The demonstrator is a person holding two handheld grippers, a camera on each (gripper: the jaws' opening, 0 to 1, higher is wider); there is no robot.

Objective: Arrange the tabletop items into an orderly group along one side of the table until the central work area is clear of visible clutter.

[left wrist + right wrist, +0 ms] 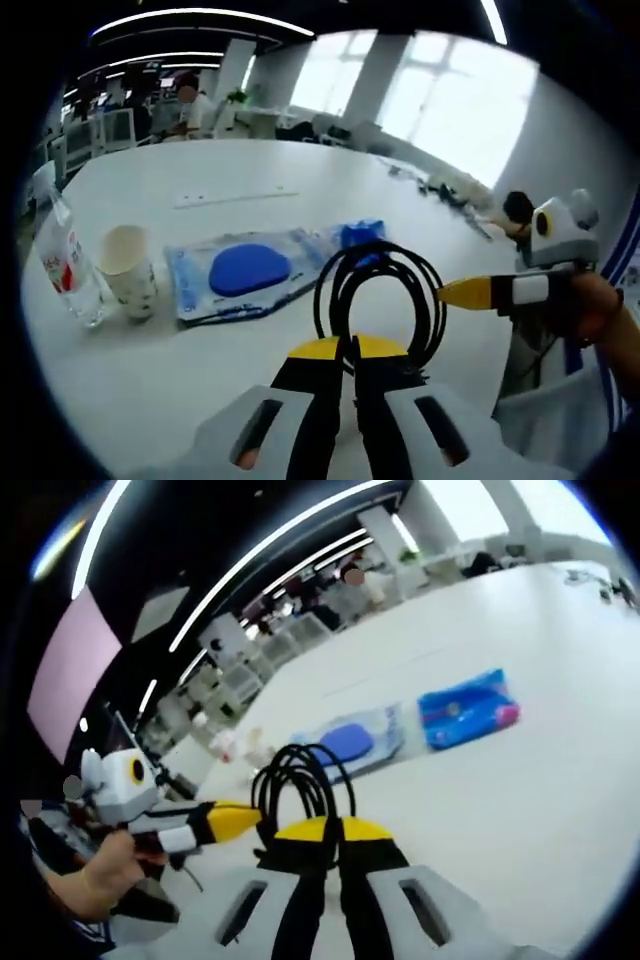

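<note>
Bright office windows and ceiling strip lights are glowing behind a wide white surface (250,165), where people are sitting at far desks. Front and centre, a coiled black cable (380,295) is standing up as a loop, and it is looking like both tools are pinching it at once: the left hand-held gripper (345,350) is clamped closed on the loop's base, while the right hand-held gripper (325,832) is showing the same closed grip on the same coil, probably so the loops are not springing apart while the bundle is being carried to the side. Just beyond the cable, a clear plastic pouch with a blue oval pad (245,272) is lying flat, with a blue packet (465,710) a little past it. Off to the pouch's far side, a paper cup (128,270) and a water bottle (68,265) are standing upright close together, already forming a tidy pair near the edge. The bottle's label is showing red, but its lettering is too blurred to read; the cup's small print is likewise illegible.
</note>
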